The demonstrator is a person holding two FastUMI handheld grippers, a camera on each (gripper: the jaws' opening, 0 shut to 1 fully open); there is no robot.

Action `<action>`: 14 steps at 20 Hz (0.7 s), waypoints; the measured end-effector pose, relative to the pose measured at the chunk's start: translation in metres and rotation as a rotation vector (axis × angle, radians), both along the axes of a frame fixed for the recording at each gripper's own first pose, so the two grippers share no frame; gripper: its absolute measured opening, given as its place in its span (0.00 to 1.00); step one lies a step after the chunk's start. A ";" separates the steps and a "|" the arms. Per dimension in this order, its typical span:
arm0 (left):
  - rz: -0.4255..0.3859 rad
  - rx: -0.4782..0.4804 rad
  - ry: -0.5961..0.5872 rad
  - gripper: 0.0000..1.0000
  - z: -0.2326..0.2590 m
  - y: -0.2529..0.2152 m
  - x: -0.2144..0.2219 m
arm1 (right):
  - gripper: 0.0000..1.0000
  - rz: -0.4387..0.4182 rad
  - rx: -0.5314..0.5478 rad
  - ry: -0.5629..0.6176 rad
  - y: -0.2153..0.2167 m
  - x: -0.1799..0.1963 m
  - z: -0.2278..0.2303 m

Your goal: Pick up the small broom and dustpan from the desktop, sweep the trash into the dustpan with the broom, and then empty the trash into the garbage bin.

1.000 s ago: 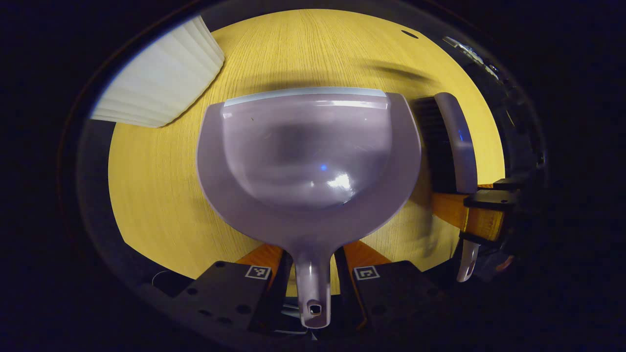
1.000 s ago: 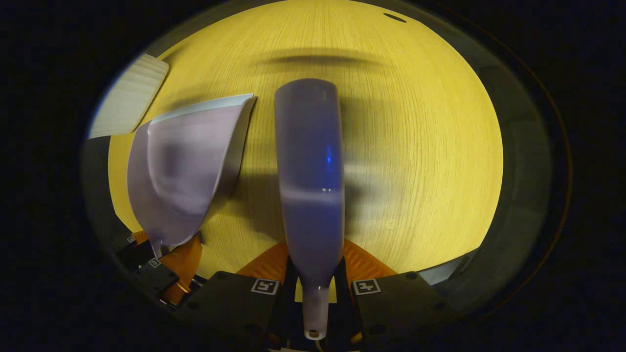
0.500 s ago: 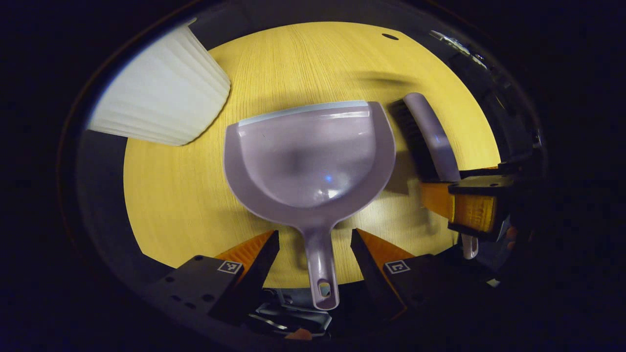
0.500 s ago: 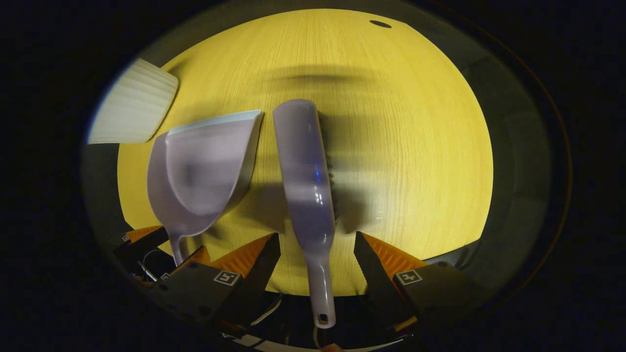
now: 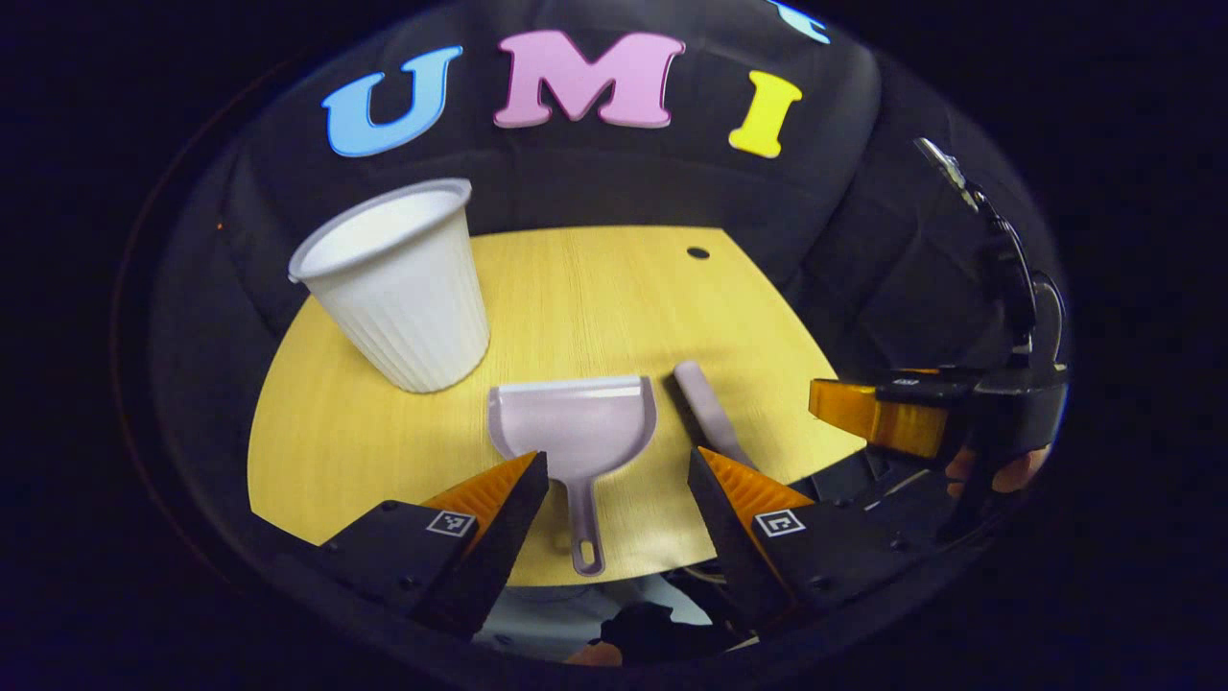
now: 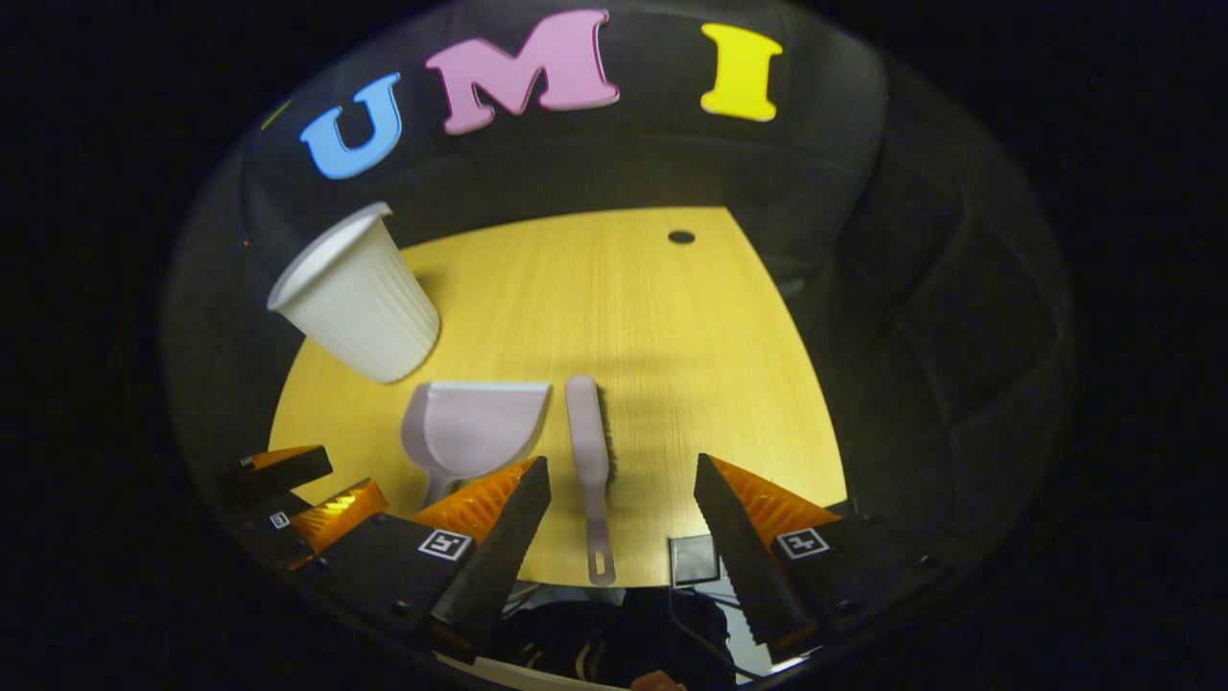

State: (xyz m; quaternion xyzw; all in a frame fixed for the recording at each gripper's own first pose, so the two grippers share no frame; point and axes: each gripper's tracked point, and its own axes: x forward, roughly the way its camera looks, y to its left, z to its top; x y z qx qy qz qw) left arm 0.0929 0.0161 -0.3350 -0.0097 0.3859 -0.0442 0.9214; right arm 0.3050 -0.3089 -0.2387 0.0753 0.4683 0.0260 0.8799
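Note:
The lilac dustpan [image 5: 574, 422] lies flat on the yellow round table [image 5: 595, 288], handle toward me. The lilac broom [image 5: 708, 408] lies just to its right, bristles facing away from the pan. My left gripper [image 5: 614, 459] hovers open above and behind the dustpan's handle, holding nothing. In the right gripper view the broom [image 6: 587, 446] lies lengthwise between the open fingers of my right gripper [image 6: 621, 464], which is lifted clear of it; the dustpan [image 6: 470, 427] rests to its left. The white ribbed garbage bin [image 5: 398, 288] stands upright at the back left.
A small dark hole [image 5: 698, 252] marks the table's far edge. The right gripper [image 5: 883, 413] and the hand holding it hang off the table's right side. The garbage bin [image 6: 355, 307] stands left of the tools. The table's front edge runs just below both handles.
Both grippers opened, let go of the dustpan and the broom, and drew back and up from the table. The tools now lie side by side on the tabletop.

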 end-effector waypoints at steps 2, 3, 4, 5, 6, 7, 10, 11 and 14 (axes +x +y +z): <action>0.020 0.029 -0.224 0.88 0.035 0.006 -0.003 | 0.98 -0.028 0.015 -0.174 -0.006 0.000 0.049; 0.025 0.036 -0.332 0.87 0.044 0.005 -0.004 | 0.98 -0.046 0.028 -0.268 -0.007 0.006 0.077; 0.028 0.039 -0.432 0.87 0.047 0.003 -0.013 | 0.98 -0.068 0.032 -0.361 -0.011 0.014 0.104; 0.041 0.051 -0.504 0.87 0.052 0.004 -0.021 | 0.98 -0.076 0.012 -0.440 -0.019 0.017 0.128; 0.047 0.057 -0.562 0.87 0.043 -0.001 -0.018 | 0.97 -0.087 -0.029 -0.503 -0.030 0.020 0.149; 0.065 0.044 -0.626 0.87 0.046 -0.003 -0.023 | 0.97 -0.108 -0.078 -0.566 -0.044 0.022 0.169; 0.108 -0.035 -0.763 0.85 0.048 0.001 -0.016 | 0.97 -0.131 -0.079 -0.751 -0.061 0.029 0.244; 0.133 -0.048 -0.775 0.85 0.046 0.005 -0.017 | 0.96 -0.133 -0.067 -0.799 -0.063 0.029 0.257; 0.215 -0.038 -0.827 0.84 0.050 0.005 -0.020 | 0.96 -0.095 -0.028 -0.880 -0.070 0.023 0.279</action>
